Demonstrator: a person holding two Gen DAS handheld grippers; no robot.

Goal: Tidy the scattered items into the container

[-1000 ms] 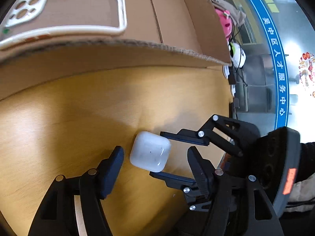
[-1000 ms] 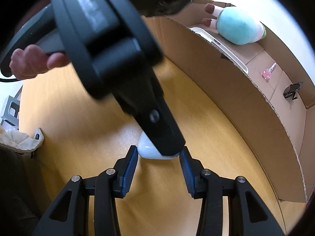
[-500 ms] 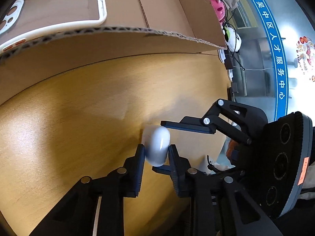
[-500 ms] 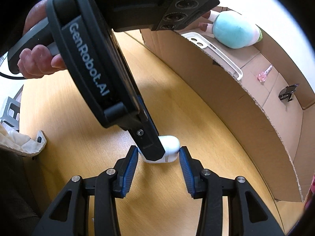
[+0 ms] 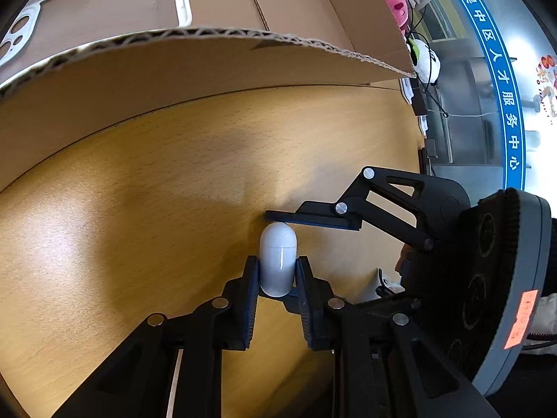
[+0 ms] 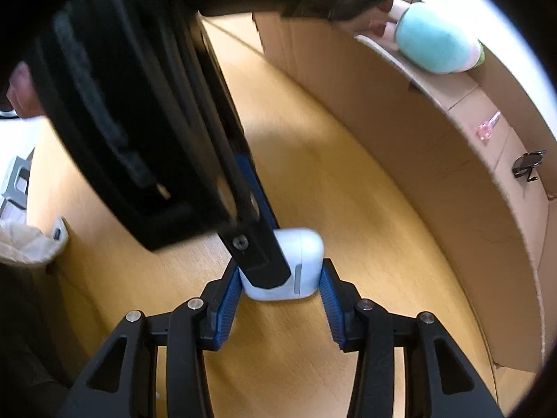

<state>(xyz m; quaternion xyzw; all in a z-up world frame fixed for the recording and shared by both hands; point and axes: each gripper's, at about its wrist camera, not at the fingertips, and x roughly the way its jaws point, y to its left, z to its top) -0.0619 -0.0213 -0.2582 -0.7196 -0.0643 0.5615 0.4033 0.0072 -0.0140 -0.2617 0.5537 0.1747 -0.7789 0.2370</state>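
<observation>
A white earbud case stands on its edge on the wooden table, and my left gripper is shut on it. The case also shows in the right wrist view, between the blue pads of my right gripper. Those jaws sit close around it, the right pad about touching it. The left gripper's black body crosses in front and hides part of the case. The cardboard box lies beyond, with its wall facing me.
In the box lie a white phone case, a teal plush toy, a pink clip and a black clip. The box wall runs along the right. A beige cloth sits at the table's left edge.
My left gripper closed on the earbud case and turned it from lying flat to standing on edge. My right gripper's jaws stayed around the case.
</observation>
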